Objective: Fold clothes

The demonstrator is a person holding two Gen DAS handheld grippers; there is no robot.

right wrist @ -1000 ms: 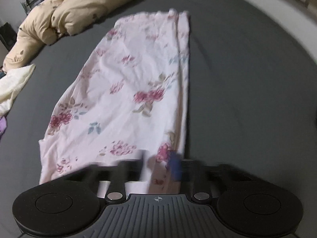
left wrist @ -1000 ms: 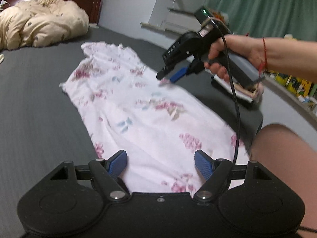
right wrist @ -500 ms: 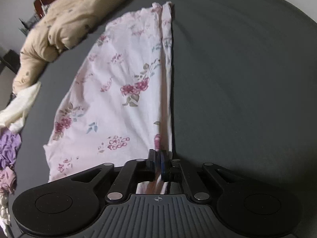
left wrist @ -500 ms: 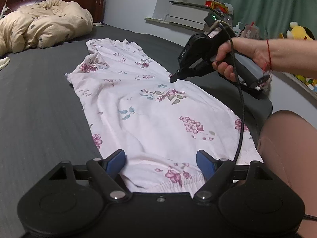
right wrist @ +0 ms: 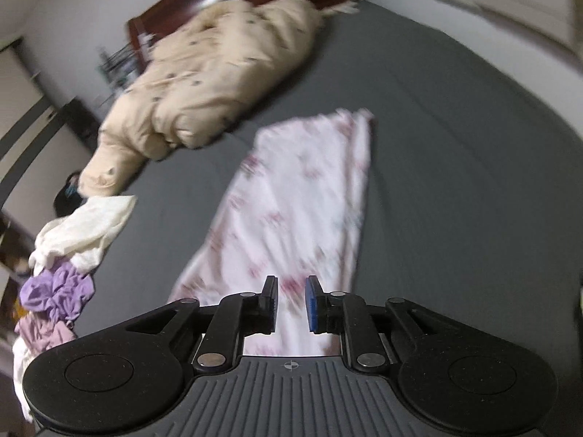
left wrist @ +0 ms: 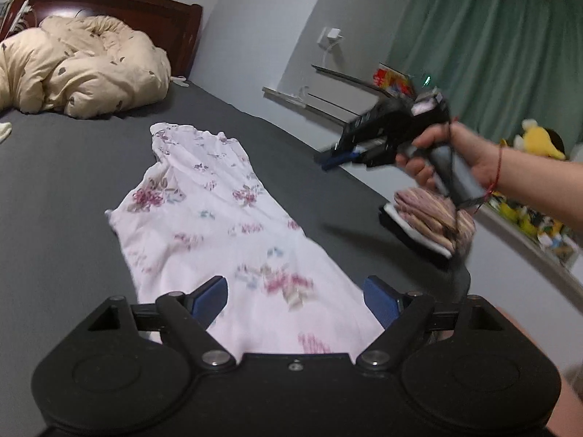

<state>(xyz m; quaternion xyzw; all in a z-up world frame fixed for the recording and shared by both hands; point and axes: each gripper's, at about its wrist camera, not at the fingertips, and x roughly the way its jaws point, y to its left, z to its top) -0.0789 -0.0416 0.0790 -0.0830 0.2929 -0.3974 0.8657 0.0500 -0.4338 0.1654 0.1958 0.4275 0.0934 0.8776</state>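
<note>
A pale pink flowered garment [left wrist: 226, 225] lies flat and long on the dark grey bed sheet [left wrist: 54, 196]. My left gripper [left wrist: 295, 295] hovers over its near end, its jaws opening wide, nothing between the blue pads. My right gripper [right wrist: 290, 298], seen in the left wrist view in a hand [left wrist: 433, 149] above the bed's right edge, is lifted clear of the garment [right wrist: 302, 204]. Its jaws are opening and nothing is pinched between them.
A beige duvet [left wrist: 80, 73] is bunched at the headboard. A folded striped pile [left wrist: 433, 215] sits at the bed's right edge. Loose white and purple clothes [right wrist: 69, 255] lie at the left edge. Shelves, toys and a green curtain [left wrist: 492, 47] stand beyond.
The right gripper let go of the garment's edge, opened and rose away to the right. The left gripper lifted a little, so more of the room shows.
</note>
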